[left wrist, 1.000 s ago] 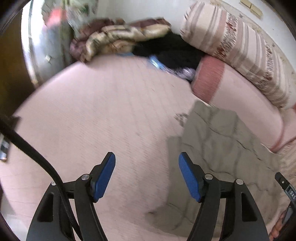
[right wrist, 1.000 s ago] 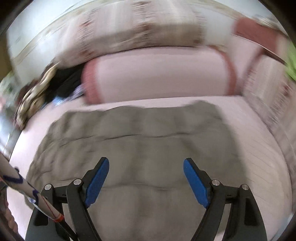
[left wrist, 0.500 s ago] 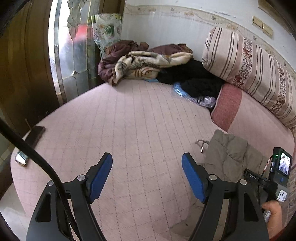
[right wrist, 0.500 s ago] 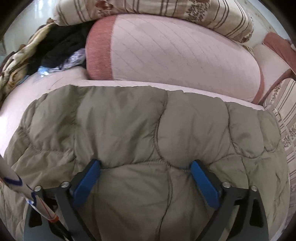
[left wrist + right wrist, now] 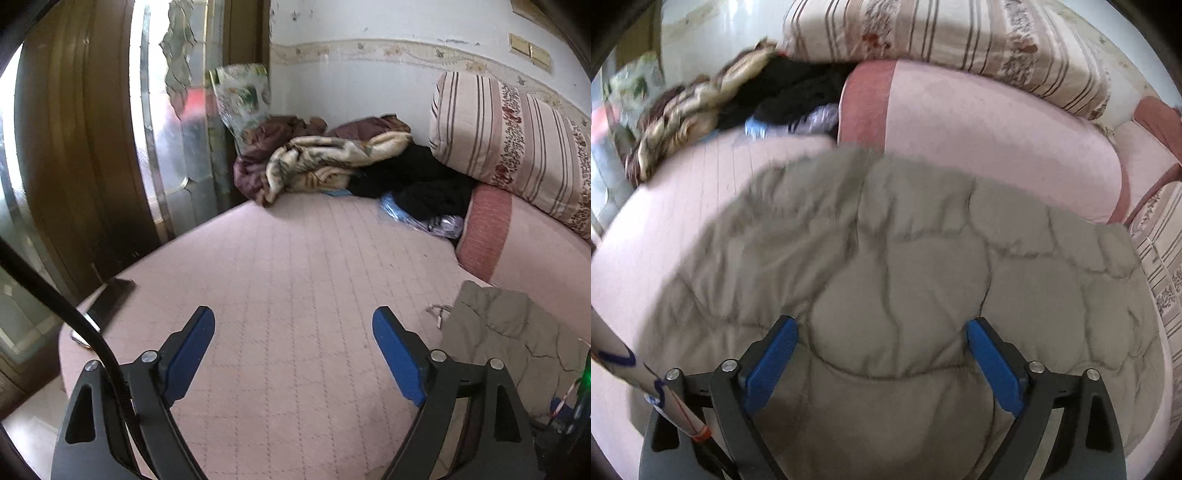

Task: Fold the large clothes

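Folding appeared unfinished: the olive-grey quilted padded garment [image 5: 905, 288] lay spread on the pink quilted bed [image 5: 295, 280], under the spread, empty right tongs [image 5: 881, 345], at three o'clock of the spread, empty left tongs [image 5: 293, 334].

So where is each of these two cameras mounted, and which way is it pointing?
Left wrist view: sits on the left gripper, open jaws over the quilted pink bedspread, facing the heap of blankets.
Right wrist view: sits on the right gripper, open jaws just above the grey-green puffy quilted garment, facing the striped floral bolster.
Shared: garment, bedspread, bolster, blankets. No hand shows.
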{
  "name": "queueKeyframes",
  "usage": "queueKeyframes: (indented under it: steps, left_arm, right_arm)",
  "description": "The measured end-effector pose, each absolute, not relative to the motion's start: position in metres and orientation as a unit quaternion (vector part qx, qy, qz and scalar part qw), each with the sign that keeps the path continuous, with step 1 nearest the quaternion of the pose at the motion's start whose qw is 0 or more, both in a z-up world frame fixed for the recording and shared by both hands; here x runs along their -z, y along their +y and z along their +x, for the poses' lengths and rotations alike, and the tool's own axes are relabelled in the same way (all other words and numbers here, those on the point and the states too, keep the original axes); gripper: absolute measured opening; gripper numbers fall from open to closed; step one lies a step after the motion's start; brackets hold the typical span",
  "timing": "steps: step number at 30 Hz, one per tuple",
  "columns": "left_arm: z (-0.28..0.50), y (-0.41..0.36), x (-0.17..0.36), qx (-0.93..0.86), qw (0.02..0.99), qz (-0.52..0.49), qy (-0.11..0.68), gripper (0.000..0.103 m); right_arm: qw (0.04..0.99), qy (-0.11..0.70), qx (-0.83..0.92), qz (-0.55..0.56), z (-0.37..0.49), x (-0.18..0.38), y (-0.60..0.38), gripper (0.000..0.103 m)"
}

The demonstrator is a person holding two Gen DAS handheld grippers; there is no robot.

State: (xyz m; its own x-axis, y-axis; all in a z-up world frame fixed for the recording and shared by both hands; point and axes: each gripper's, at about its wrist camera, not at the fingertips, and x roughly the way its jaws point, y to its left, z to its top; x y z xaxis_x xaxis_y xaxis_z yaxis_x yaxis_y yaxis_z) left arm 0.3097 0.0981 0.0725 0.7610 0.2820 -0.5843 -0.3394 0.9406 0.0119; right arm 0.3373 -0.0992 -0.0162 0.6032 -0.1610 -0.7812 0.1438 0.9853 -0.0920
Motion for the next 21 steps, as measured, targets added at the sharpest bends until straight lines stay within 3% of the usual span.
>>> queueKeyframes:
  steps: [9,16,21]
  left_arm:
    - [0.299,0.087,-0.081,-0.169,0.947,-0.028,0.272,0.087]
    - [0.288,0.087,-0.090,-0.192,0.955,-0.039,0.225,0.095]
    - [0.291,0.090,-0.087,-0.202,0.949,-0.049,0.235,0.095]
  right_arm:
    - [0.894,0.421,0.155,0.005,0.301,-0.002,-0.177,0.098]
    - [0.847,0.408,0.291,0.178,0.251,0.010,-0.327,0.098]
    - [0.833,0.398,0.328,0.198,0.211,0.000,-0.363,0.096]
